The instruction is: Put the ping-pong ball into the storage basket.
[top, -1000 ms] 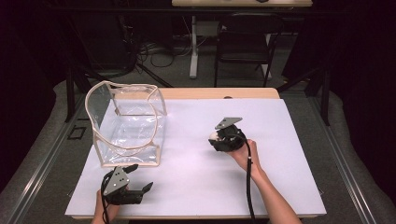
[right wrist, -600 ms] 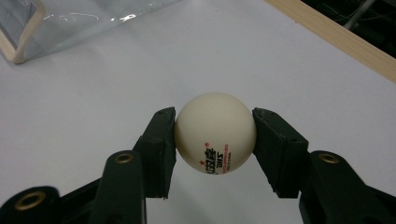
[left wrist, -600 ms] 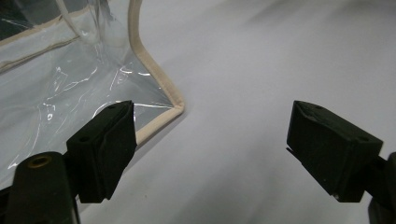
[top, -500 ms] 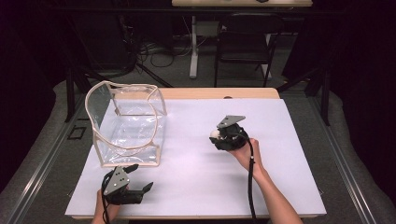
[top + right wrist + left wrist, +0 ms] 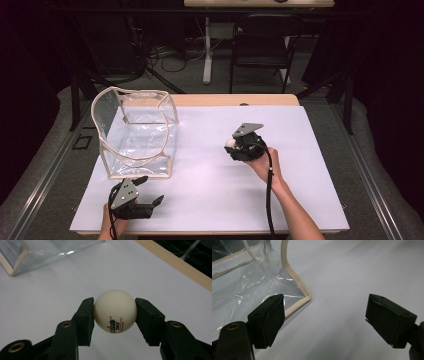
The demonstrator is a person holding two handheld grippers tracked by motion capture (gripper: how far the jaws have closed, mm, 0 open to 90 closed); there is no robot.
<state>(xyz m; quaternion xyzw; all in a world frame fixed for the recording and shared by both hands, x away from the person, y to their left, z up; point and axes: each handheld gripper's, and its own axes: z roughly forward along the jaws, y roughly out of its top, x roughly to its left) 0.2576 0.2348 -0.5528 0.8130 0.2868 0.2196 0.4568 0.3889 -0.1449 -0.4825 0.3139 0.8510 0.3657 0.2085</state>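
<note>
The right gripper is clenched on a white table tennis ball, one black pad pressed to each side of it. In the right gripper view the ball sits at the centre, between the jaws at nine and three o'clock. Being round, the ball has no long axis; its printed mark, dark characters with a small red star, faces the camera at about six o'clock on its surface and reads upside down. In the high view the ball shows as a pale spot at the nine o'clock side of the right gripper, slightly right of the middle of the white table sheet, and the jaws point toward nine o'clock. Whether the ball touches the sheet cannot be told.

A clear plastic bag with beige piping stands open on the sheet at about ten o'clock from the ball, well apart from it. It is boxy, with its opening turned upward.

The left gripper lies low near the sheet's front edge at about seven o'clock, just in front of the bag. Its jaws are released, spread wide with nothing between them; in the left gripper view the bag's piped corner lies just beyond the left jaw.
</note>
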